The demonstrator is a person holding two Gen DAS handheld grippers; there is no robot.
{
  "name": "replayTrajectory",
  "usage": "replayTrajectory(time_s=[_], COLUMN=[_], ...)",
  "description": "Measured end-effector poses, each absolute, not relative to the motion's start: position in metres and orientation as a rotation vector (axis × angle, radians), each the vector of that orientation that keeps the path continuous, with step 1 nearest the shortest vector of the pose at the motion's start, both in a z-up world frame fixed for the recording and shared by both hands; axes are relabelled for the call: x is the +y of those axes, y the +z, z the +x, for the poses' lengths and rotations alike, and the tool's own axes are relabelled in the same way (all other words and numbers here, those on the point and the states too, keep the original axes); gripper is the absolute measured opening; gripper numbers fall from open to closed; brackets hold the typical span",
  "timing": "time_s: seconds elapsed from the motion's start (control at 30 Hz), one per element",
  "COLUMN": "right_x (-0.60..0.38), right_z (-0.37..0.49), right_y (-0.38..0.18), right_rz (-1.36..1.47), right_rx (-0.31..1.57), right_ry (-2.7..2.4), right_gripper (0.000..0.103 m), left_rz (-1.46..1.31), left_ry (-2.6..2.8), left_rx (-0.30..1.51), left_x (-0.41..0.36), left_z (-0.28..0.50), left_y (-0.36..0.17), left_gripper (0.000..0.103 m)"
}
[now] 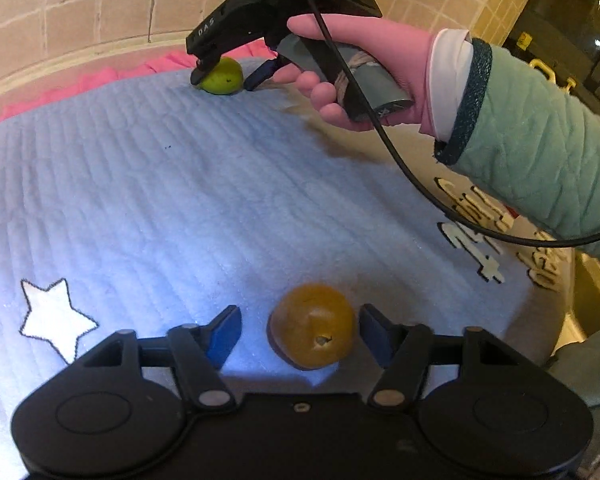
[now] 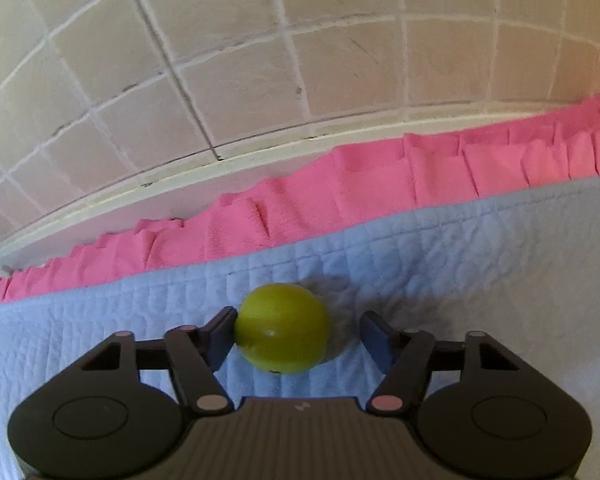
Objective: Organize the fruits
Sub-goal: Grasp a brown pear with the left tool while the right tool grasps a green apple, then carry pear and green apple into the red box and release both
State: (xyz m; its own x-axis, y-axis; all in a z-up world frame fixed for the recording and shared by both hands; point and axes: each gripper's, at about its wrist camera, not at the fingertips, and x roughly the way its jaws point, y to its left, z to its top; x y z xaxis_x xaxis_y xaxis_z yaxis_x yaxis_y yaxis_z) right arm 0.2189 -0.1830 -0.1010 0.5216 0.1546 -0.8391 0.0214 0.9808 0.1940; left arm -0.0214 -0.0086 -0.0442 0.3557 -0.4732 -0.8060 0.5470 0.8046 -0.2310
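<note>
Left wrist view: the left gripper [image 1: 300, 334] hangs low over a pale blue quilted blanket [image 1: 172, 184], its blue-padded fingers spread wide. A brownish-yellow fruit [image 1: 312, 326] lies on the blanket between them, nearer the right-hand finger, with a clear gap on both sides; nothing is gripped. A white star patch [image 1: 54, 316] sits on the blanket off to the left. Toward the blanket's far edge, where a pink frill [image 1: 100, 80] meets a tiled wall [image 1: 80, 4], a pink-gloved hand [image 1: 364, 76] holds the right gripper [image 1: 224, 76], which straddles a green fruit [image 1: 222, 76]. A black cable [image 1: 412, 176] trails from that tool above the blanket's right side.

Right wrist view: the right gripper [image 2: 296, 336] is open around the green fruit [image 2: 282, 328], which rests on the blanket [image 2: 480, 240] near the pink frill [image 2: 340, 200]. The left-hand finger appears to touch or nearly touch the fruit; the right-hand finger stands apart from it.

Judgement on doing this step well: both fruits are round and likely to roll on soft fabric. Each gripper would best shift sideways until its fruit sits midway, then close slowly so both pads meet the widest part together. One-sided contact could push the fruit out. Gentle pressure seems wise, since such fruit probably bruises.
</note>
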Motion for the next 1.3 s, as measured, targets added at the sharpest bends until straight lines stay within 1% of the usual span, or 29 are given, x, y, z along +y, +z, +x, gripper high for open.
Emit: replayTrajectory(time_s=[0.03,0.07,0.1,0.13,0.43,0.6,0.8,1.03,1.17,1.3], right_x=[-0.184,-0.185,-0.187,-0.189,-0.214,-0.229,-0.267,-0.345,-0.402,-0.456], right_z=[0.217,0.215,0.213,0.212,0.166,0.137,0.093,0.040,0.009,-0.021], right_y=[-0.101,-0.100,-0.100,-0.100,-0.092,-0.088,-0.060,-0.002,0.032,0.054], right_rz=[0.184,0.185,0.190,0.200,0.267,0.279,0.336,0.394,0.466,0.522], right_rx=[1.017,1.015,1.016,1.017,1.018,1.021,0.969,0.832,0.732,0.652], right_ry=[0.085,0.090,0.093,0.097,0.098,0.075,0.040,-0.085,-0.201,-0.300], right_gripper=[0.059,0.052,0.050,0.050,0.050,0.050,0.050,0.050,0.050,0.050], left_rz=[0.099,0.115,0.127,0.131,0.183,0.127,0.131,0.248,0.272,0.310], left_ry=[-0.659,-0.658,-0.660,-0.668,-0.645,-0.623,-0.676,-0.822,-0.880,-0.943], left_rx=[1.011,1.011,1.008,1.008,0.971,0.966,0.883,0.722,0.634,0.582], left_x=[-0.011,-0.014,-0.016,-0.018,-0.023,-0.029,-0.055,-0.117,-0.176,-0.243], left_z=[-0.022,-0.022,-0.023,-0.024,-0.033,-0.030,-0.022,0.011,0.042,0.066], left_y=[-0.044,-0.044,-0.044,-0.044,-0.036,-0.030,-0.006,0.044,0.076,0.092], left_gripper=[0.064,0.062,0.058,0.049,0.047,0.047,0.047,0.047,0.047,0.047])
